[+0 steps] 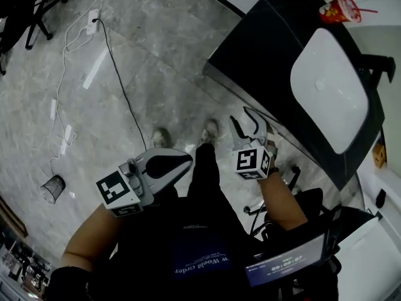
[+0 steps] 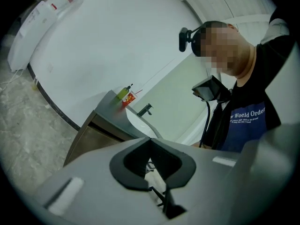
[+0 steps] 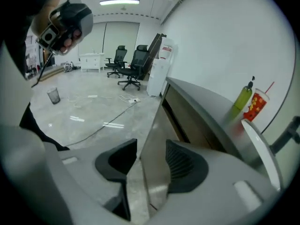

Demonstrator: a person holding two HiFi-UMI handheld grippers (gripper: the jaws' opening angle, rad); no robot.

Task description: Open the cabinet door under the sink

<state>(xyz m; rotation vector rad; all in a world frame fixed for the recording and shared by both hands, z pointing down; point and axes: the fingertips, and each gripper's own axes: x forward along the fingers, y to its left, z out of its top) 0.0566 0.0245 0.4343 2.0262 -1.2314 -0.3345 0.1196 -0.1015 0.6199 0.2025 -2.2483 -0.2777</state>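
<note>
Sink cabinet (image 1: 266, 42) stands at the person's two o'clock. Its door (image 3: 153, 125) edge sits between the right gripper's (image 3: 151, 145) half-parted, unclamped jaws, so a pull now would likely slip. Left gripper (image 2: 151, 146) is closed on nothing.

Off-task stuff: grey marbled floor (image 1: 156, 42). Black cable (image 1: 119, 80) runs across it from a white power strip (image 1: 94, 16) far left, with loose white cables (image 1: 62, 74) beside it. Wire mesh bin (image 1: 53, 188) near left. Red cup (image 3: 255, 106) with straw is just beside a green bottle (image 3: 243, 97) at the white wall, right. Two black office chairs (image 3: 129, 62) and a white desk (image 3: 91, 60) are far back, ceiling light (image 3: 119, 2) on.
</note>
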